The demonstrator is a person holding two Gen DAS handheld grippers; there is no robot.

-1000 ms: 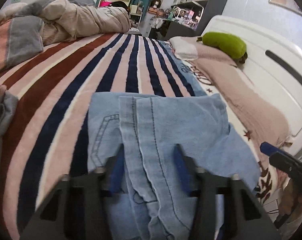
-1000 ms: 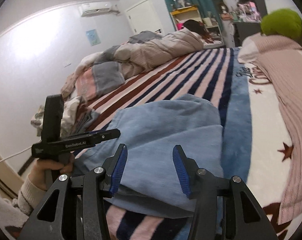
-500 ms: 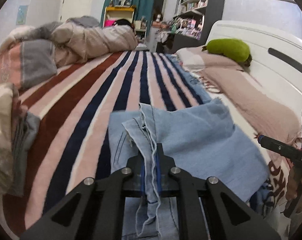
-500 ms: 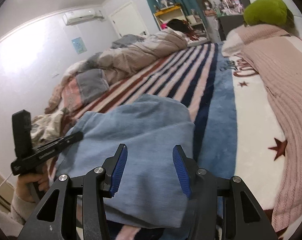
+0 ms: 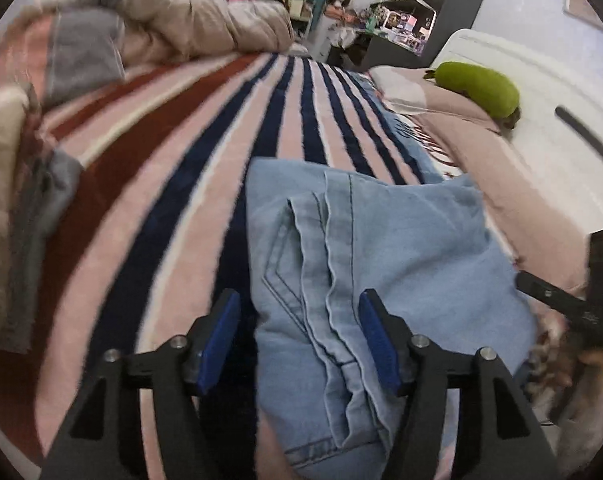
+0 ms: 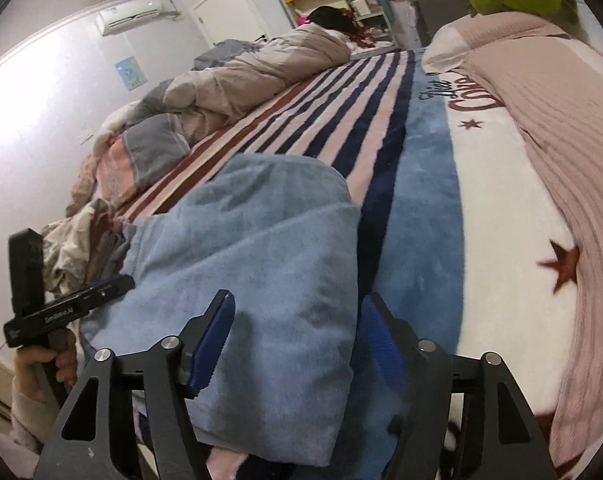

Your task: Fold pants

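Light blue denim pants (image 5: 381, 264) lie folded on the striped blanket (image 5: 173, 184), seams and a back pocket facing up. My left gripper (image 5: 299, 336) is open, its blue pads either side of the pants' near folded edge, not clamping it. In the right wrist view the pants (image 6: 261, 256) form a rounded blue mound. My right gripper (image 6: 297, 340) is open over their near right corner. The left gripper's body (image 6: 61, 312) shows at the left there, in a hand. The right gripper's body (image 5: 569, 304) shows at the right edge of the left wrist view.
A rumpled duvet (image 5: 181, 24) and grey pillow (image 5: 85, 52) lie at the bed's far side. Loose clothes (image 5: 9, 200) pile at the left edge. A pink knit throw (image 6: 561, 160), a green plush (image 5: 477, 88) and a white headboard (image 5: 541, 92) are on the right.
My left gripper was shut on the pants' seam edge half a second ago and has now opened, letting it go. The pants lie flatter. My right gripper stays open and moved closer to them.
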